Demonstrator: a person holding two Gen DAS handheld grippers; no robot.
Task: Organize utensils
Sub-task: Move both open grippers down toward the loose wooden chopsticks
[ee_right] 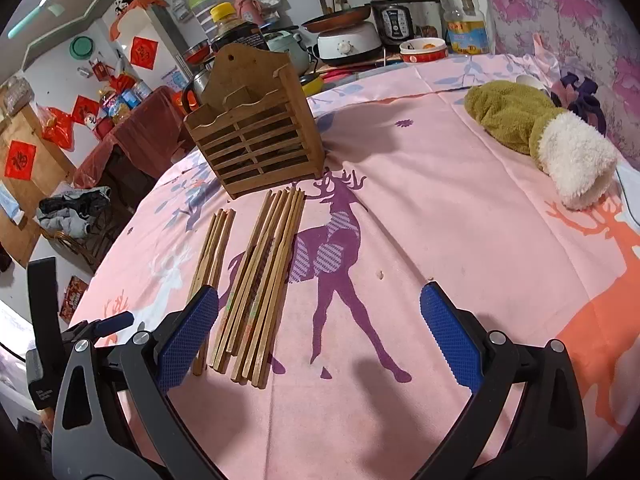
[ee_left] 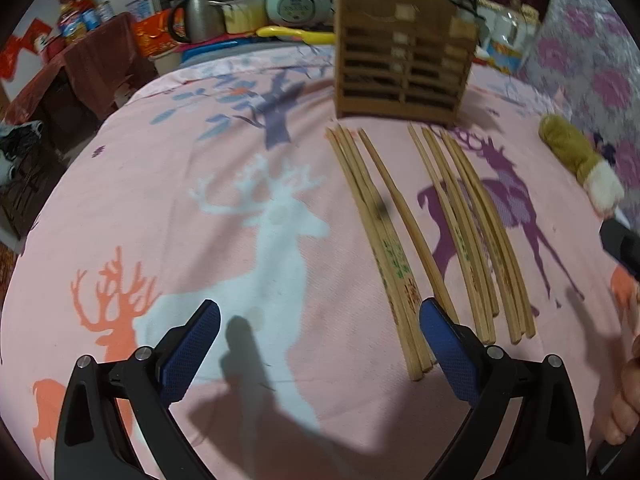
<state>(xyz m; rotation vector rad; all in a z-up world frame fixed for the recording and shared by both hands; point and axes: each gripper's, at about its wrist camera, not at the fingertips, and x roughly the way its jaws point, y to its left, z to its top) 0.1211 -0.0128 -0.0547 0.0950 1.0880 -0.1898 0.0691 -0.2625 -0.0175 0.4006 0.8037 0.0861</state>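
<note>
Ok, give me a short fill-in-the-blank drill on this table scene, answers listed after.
1. The chopsticks lie flat in ___ separate bundles.
2. The wooden holder stands ___ on the pink cloth.
3. Both the left gripper and the right gripper are ___.

Answers: two; upright; open

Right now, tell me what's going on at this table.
A person holds a two-finger gripper in each hand over a pink deer-print cloth. Two bundles of wooden chopsticks lie flat in front of a slatted wooden holder, none in it that I can see. The left gripper and right gripper both hover open, holding nothing. Sorting hasn't begun.
</note>
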